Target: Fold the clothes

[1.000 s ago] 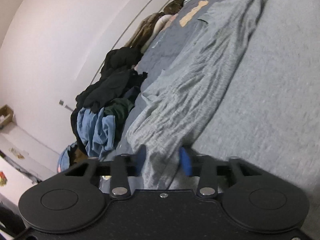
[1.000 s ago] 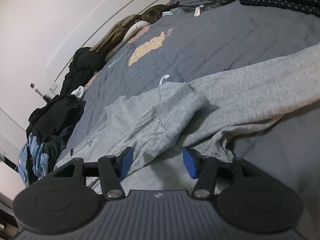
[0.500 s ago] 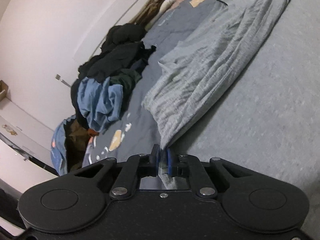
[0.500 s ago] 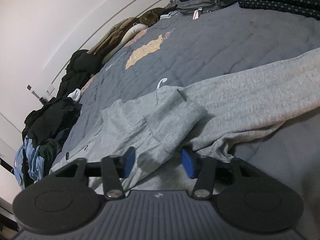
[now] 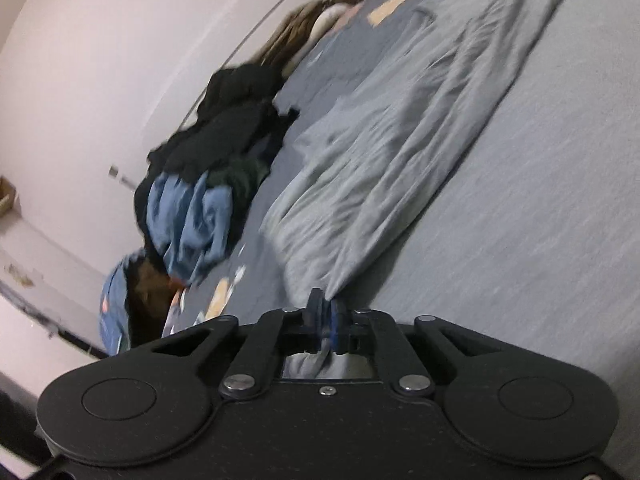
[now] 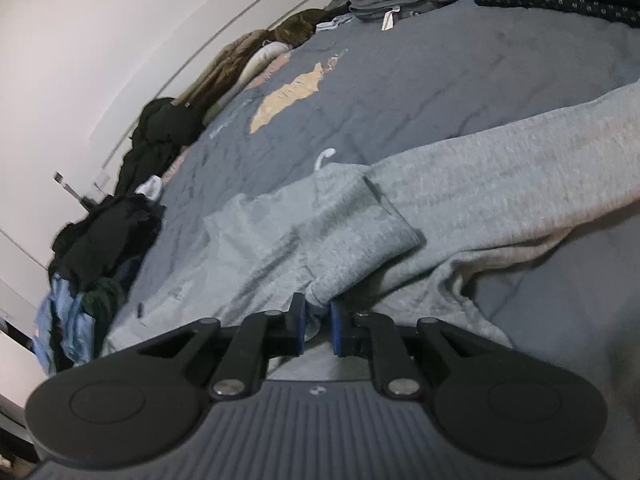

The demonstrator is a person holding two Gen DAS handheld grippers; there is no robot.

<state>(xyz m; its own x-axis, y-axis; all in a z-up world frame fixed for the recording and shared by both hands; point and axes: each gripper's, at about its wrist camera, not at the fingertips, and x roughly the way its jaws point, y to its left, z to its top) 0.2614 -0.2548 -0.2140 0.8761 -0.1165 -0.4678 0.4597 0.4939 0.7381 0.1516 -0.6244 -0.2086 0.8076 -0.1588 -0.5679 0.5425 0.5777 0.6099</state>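
Note:
A grey knit garment (image 5: 400, 152) lies stretched out along the grey-blue bedspread (image 5: 540, 220). My left gripper (image 5: 326, 312) is shut on its near corner, and a strip of cloth hangs down behind the pads. In the right wrist view the same garment (image 6: 500, 184) lies across the bed with a folded flap (image 6: 352, 224) in front. The jaws of my right gripper (image 6: 317, 320) are closing, and the flap's lower edge is pinched between the blue pads.
A heap of black, green and blue clothes (image 5: 208, 184) lies by the wall on the left, also seen in the right wrist view (image 6: 100, 248). Brown clothes (image 6: 232, 68) line the wall. Folded garments (image 6: 400, 0) are stacked at the far end of the bed.
My left gripper shut on the garment's corner and drew it back, so the cloth now lies stretched out. My right gripper's jaws came together around the flap's edge without moving away.

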